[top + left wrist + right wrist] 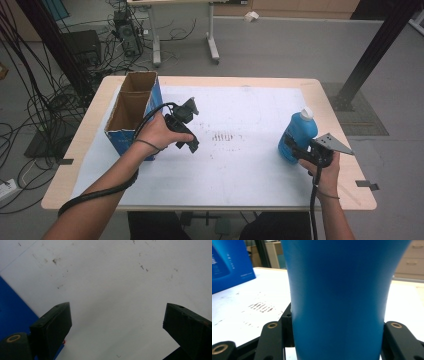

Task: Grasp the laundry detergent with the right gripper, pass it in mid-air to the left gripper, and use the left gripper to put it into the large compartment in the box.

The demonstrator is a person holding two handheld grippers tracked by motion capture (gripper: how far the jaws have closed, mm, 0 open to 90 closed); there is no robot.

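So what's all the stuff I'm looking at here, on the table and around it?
Table: one, light wood, mid-room.
White sheet: one, scuffed with dark marks, covers most of the tabletop.
Cardboard box: one, blue outside and brown inside, open at the top, left part of the table.
Bottle: one, blue with a white cap, right side of the table.
Second table: one, pale legs, far side of the floor.
Cables: many, black, on the floor at the left.
Left gripper: one, black, jaws apart with nothing between them, over the sheet beside the box.
Right gripper: one, black with a grey plate, jaws on either side of the bottle.
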